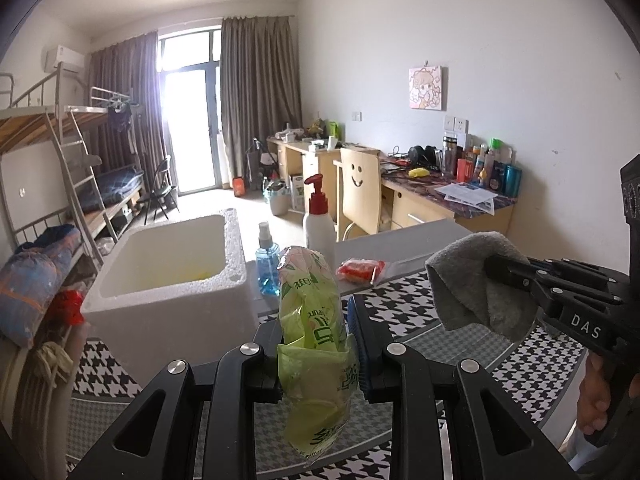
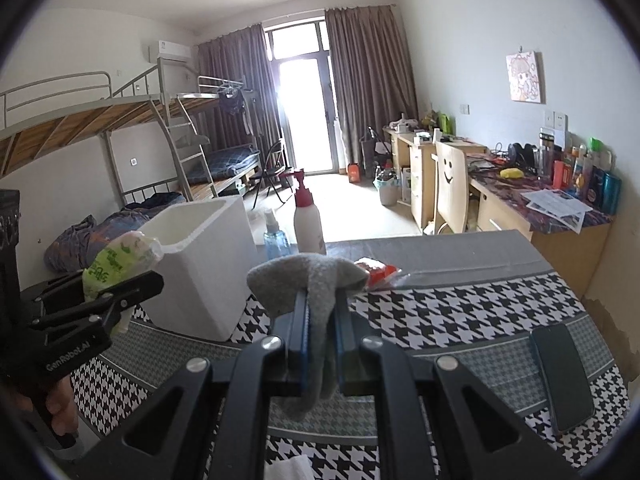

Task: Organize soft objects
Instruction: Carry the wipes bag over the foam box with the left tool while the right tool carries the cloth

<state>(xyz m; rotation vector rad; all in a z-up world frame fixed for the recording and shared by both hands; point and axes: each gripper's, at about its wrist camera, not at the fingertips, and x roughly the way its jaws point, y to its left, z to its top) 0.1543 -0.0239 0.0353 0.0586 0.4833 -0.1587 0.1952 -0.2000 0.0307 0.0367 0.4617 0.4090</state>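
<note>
Left wrist view: my left gripper (image 1: 320,344) is clamped on a green packet (image 1: 314,344) – packet stands upright between the pads, top crumpled, bottom hanging below the jaws. It's held above the houndstooth cloth (image 1: 404,292). White foam box (image 1: 176,272) sits just ahead-left, open top. Behind it a blue spray bottle (image 1: 267,264) & a pump bottle (image 1: 319,220), plus a red packet (image 1: 360,269) on the grey strip. At right, my right gripper (image 1: 500,270) pinches a grey cloth (image 1: 468,280), also off the table.

Right wrist view: right gripper (image 2: 322,336) jaws tight together on the grey cloth (image 2: 316,280) – it drapes over both sides. Left gripper (image 2: 132,280) w/ green packet (image 2: 116,260) is at left, near the box (image 2: 204,268). A phone (image 2: 562,376) lies on the cloth at right.
</note>
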